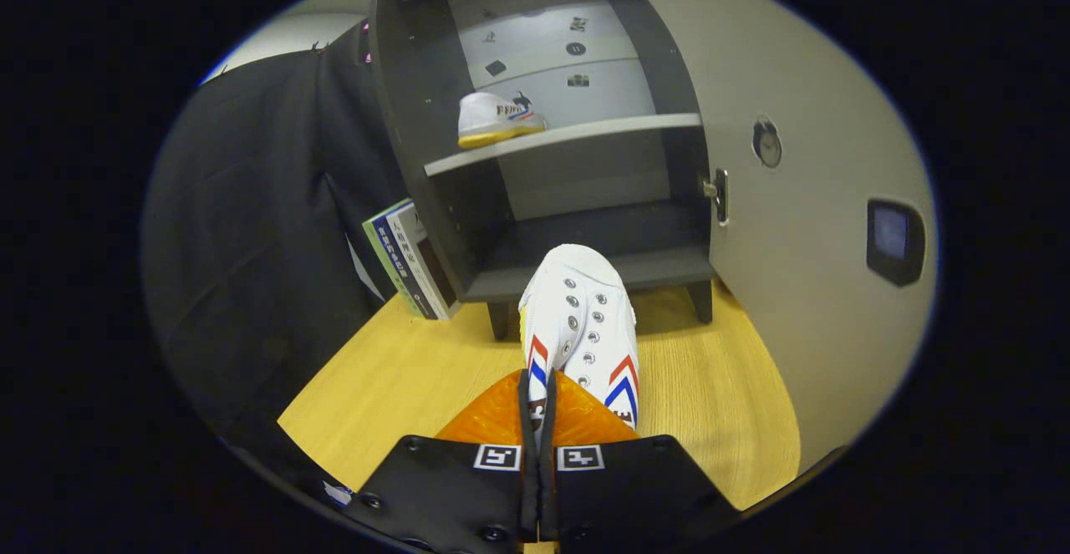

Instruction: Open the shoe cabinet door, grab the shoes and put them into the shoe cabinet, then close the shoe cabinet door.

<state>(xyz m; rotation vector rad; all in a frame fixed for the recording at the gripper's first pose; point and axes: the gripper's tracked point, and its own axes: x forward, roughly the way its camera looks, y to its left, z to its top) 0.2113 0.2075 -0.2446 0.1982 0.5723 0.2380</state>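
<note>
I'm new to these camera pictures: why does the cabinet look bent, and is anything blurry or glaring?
Gripper view: the fisheye lens bows the shoe cabinet and its open door into curves; lighting is even, with no strong glare; the shoe pinched in the claw is sharp, and the shoe on the shelf looks slightly softer.

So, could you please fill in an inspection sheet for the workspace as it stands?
Surface: light wooden tabletop, bare around the cabinet legs.
Job's things: dark grey shoe cabinet with its pale grey door swung open; one white canvas shoe with a yellow sole on the upper shelf; a second white canvas shoe with red and blue chevrons held toe-first at the lower compartment.
Clutter: books leaning against the cabinet's side.
Grippers: gripper shut on the second shoe's heel end.
Cables: nothing seen.
Surroundings: black cloth wall.
</note>
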